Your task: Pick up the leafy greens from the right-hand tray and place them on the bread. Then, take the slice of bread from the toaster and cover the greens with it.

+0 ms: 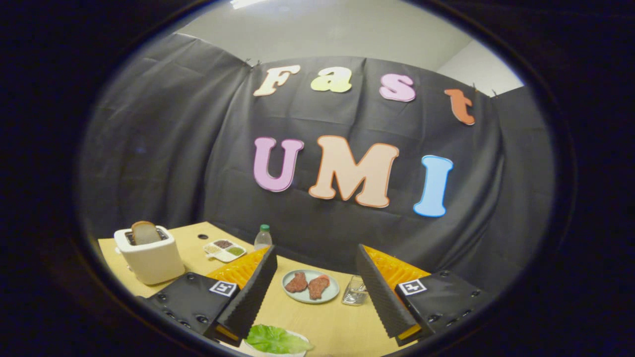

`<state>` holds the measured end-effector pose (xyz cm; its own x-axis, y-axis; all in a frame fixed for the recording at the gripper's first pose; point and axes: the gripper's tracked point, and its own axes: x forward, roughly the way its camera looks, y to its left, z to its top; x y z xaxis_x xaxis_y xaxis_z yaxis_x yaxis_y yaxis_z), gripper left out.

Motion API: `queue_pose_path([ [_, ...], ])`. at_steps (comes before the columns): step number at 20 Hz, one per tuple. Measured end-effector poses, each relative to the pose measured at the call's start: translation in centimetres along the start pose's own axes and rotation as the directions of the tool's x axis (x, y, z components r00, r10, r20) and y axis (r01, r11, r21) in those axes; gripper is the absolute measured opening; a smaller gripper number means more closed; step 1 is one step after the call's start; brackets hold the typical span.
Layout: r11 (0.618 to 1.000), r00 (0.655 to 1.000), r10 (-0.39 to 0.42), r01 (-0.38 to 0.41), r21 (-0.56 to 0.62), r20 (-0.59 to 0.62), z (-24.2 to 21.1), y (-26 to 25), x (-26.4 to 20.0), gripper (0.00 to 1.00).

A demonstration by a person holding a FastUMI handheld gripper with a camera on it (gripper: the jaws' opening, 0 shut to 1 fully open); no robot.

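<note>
Fingers (317, 292) spread wide, greens (275, 338) between, toaster (150, 254) beside

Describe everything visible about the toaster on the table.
The toaster is a cream-white, boxy two-slot model with rounded corners and a smooth, plastic-looking shell. It stands upright on the wooden table, beyond and to the left of the open hand-held gripper, apart from its fingers. A slice of bread with a brown crust stands upright in one slot, its upper part protruding. A small divided dish lies to its right, not touching it.
</note>
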<state>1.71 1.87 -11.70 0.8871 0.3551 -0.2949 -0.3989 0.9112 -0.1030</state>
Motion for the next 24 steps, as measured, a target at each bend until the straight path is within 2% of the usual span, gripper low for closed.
queue_pose_path([
  [6, 0.993, 0.991, 0.111, -0.114, -0.037, -0.074, -2.9, 0.8, 1.4, 1.00],
  [12, 0.971, 0.960, 0.212, -0.228, -0.071, -0.184, -7.1, 2.1, 2.4, 1.00],
  [24, 0.900, 0.851, 0.346, -0.420, -0.117, -0.396, -16.1, 4.5, 2.6, 0.98],
])
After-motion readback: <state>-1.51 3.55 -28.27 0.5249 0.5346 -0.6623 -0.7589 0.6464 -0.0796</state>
